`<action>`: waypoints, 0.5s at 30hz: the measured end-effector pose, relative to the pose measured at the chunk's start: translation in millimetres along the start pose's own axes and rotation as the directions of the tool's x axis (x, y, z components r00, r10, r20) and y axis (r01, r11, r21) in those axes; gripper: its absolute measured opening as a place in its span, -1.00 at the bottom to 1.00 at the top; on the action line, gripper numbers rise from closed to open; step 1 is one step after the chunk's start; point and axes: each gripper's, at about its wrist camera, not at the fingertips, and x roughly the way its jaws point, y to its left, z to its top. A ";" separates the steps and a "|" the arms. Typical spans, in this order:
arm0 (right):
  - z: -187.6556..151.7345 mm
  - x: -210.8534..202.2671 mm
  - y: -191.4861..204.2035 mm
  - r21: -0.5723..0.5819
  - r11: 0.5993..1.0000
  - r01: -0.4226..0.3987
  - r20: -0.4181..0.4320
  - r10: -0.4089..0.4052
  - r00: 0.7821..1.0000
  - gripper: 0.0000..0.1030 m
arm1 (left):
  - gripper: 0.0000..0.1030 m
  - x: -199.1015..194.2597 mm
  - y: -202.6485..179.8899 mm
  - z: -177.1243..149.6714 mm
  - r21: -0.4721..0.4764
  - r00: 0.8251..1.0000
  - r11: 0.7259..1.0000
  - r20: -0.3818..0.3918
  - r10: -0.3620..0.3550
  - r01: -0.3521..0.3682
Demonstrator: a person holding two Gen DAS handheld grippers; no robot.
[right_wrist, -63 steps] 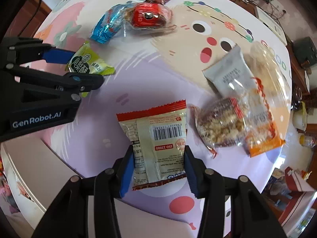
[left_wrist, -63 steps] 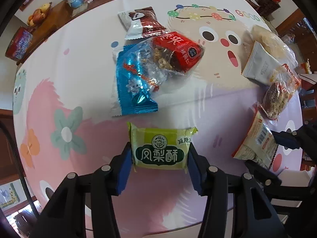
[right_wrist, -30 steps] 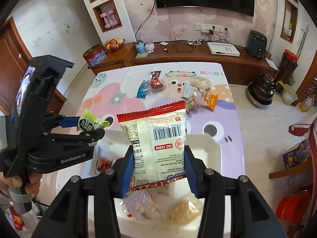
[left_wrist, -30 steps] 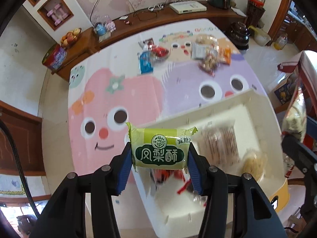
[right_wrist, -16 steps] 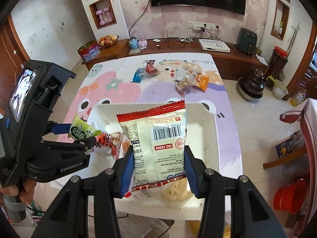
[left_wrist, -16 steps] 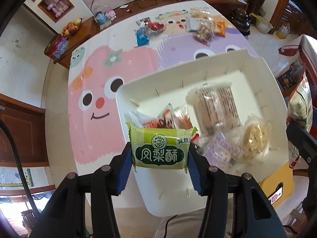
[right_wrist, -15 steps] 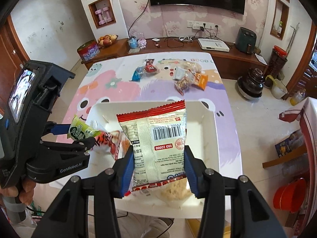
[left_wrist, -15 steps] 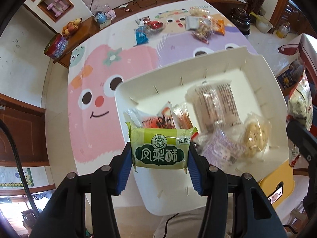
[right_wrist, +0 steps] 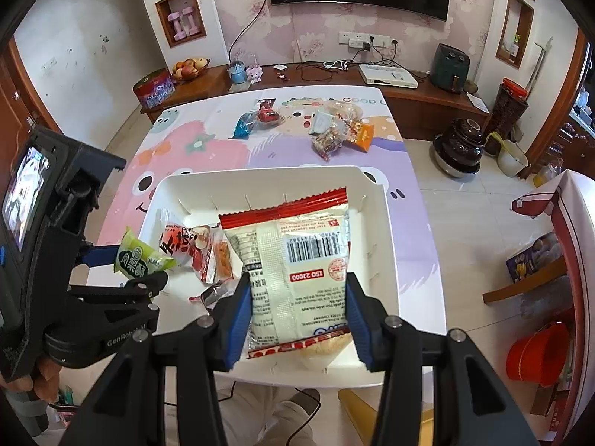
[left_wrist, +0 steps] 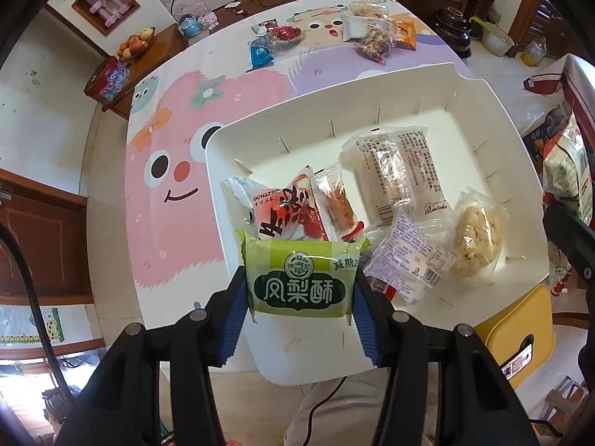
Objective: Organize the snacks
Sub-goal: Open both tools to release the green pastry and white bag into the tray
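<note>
Two packets hang over the white bin (left_wrist: 494, 119): the left gripper (left_wrist: 300, 290) clamps a green pastry packet (left_wrist: 302, 277), the right gripper (right_wrist: 297, 297) a red-edged packet (right_wrist: 293, 260). Next, probably, release both above the bin's floor.

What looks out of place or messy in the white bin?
Nothing looks spilled or torn. The packets in the white bin lie loosely overlapped, not in rows. The green packet and the red-edged packet are held over it.
</note>
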 end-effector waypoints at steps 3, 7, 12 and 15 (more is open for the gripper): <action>-1.9 1.8 1.7 -0.010 1.000 0.024 -0.010 -0.024 1.000 -0.06 | 0.13 0.4 -0.2 -1.1 -0.001 1.000 1.000 0.000 0.004 -0.004; -4.7 2.7 3.6 -0.021 0.999 0.034 -0.018 -0.034 0.999 -0.02 | 0.67 -2.9 1.5 -2.8 -0.016 0.999 1.000 0.027 0.021 -0.021; -4.1 -2.1 2.8 -0.021 0.999 0.040 0.002 -0.040 0.999 0.12 | 0.68 0.2 8.9 -2.3 -0.059 1.000 0.998 0.018 0.018 -0.017; -3.0 -2.1 1.3 -0.018 0.999 0.034 0.004 -0.034 0.999 0.14 | 0.68 4.9 14.1 -3.4 -0.085 1.000 0.996 -0.001 0.010 -0.010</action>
